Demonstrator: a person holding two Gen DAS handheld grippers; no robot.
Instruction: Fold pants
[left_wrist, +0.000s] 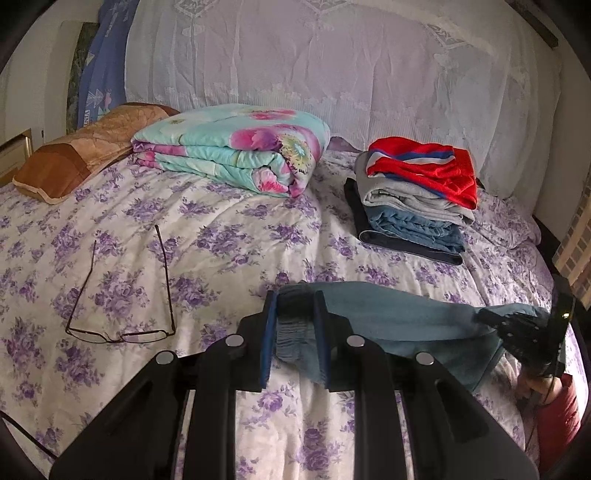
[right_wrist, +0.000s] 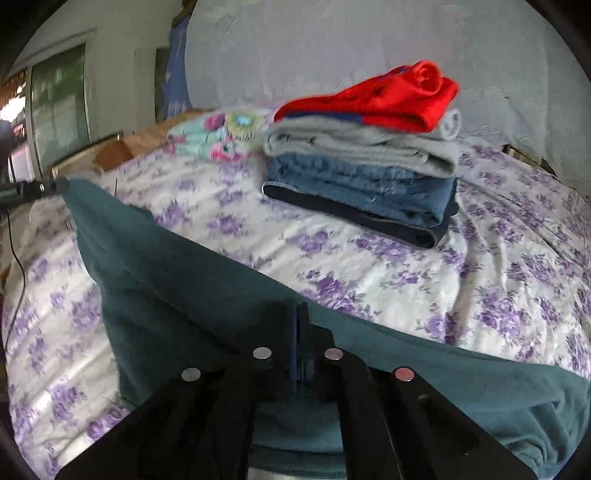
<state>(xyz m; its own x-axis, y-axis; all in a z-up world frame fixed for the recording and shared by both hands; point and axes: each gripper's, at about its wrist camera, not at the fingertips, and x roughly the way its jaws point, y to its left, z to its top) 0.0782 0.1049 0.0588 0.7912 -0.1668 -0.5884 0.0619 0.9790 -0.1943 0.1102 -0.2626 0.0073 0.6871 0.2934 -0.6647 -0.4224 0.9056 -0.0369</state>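
Note:
Teal pants (left_wrist: 388, 321) hang stretched between my two grippers above the floral bed sheet (left_wrist: 221, 240). My left gripper (left_wrist: 295, 299) is shut on the gathered elastic waistband, which bunches up between its blue pads. At the right edge of the left wrist view, my right gripper (left_wrist: 487, 317) pinches the other end of the pants, with a hand in a red sleeve behind it. In the right wrist view the right gripper (right_wrist: 300, 314) has its pads pressed together on the upper edge of the pants (right_wrist: 166, 277). From there the cloth runs left to the left gripper (right_wrist: 51, 186).
A stack of folded clothes (left_wrist: 417, 199) with a red garment on top lies at the back right of the bed. A folded floral quilt (left_wrist: 236, 147) and a brown pillow (left_wrist: 85, 147) sit at the back left. Open glasses (left_wrist: 122, 295) lie on the sheet at the left.

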